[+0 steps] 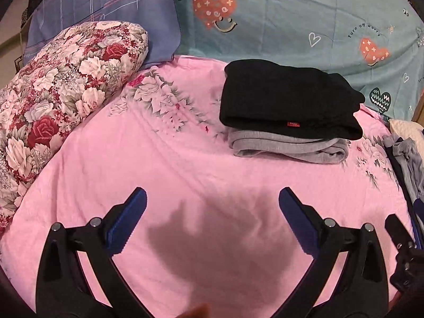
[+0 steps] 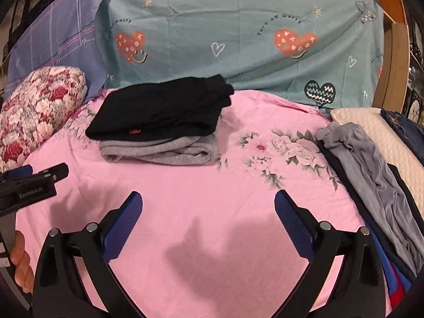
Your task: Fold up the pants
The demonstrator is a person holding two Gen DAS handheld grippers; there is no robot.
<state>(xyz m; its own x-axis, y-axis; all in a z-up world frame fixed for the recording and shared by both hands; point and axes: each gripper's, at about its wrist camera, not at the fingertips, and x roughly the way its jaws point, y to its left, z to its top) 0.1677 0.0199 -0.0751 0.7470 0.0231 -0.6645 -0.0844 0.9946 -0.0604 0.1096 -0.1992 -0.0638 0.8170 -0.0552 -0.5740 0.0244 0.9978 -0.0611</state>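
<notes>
Folded black pants (image 1: 288,103) lie on top of folded grey pants (image 1: 288,148) on the pink floral bedsheet (image 1: 159,164); the stack also shows in the right wrist view, black (image 2: 161,111) over grey (image 2: 161,151). A pile of unfolded garments, with grey pants (image 2: 371,175) on top, lies at the bed's right side and shows at the right edge of the left wrist view (image 1: 408,159). My left gripper (image 1: 212,196) is open and empty above the bare sheet. My right gripper (image 2: 208,198) is open and empty above the sheet, left of the pile.
A rolled floral quilt (image 1: 61,90) lies at the left. A teal heart-print sheet (image 1: 304,26) and a blue plaid one (image 1: 106,13) hang behind the bed. A cream pillow (image 2: 381,137) and dark denim (image 2: 405,129) sit at far right.
</notes>
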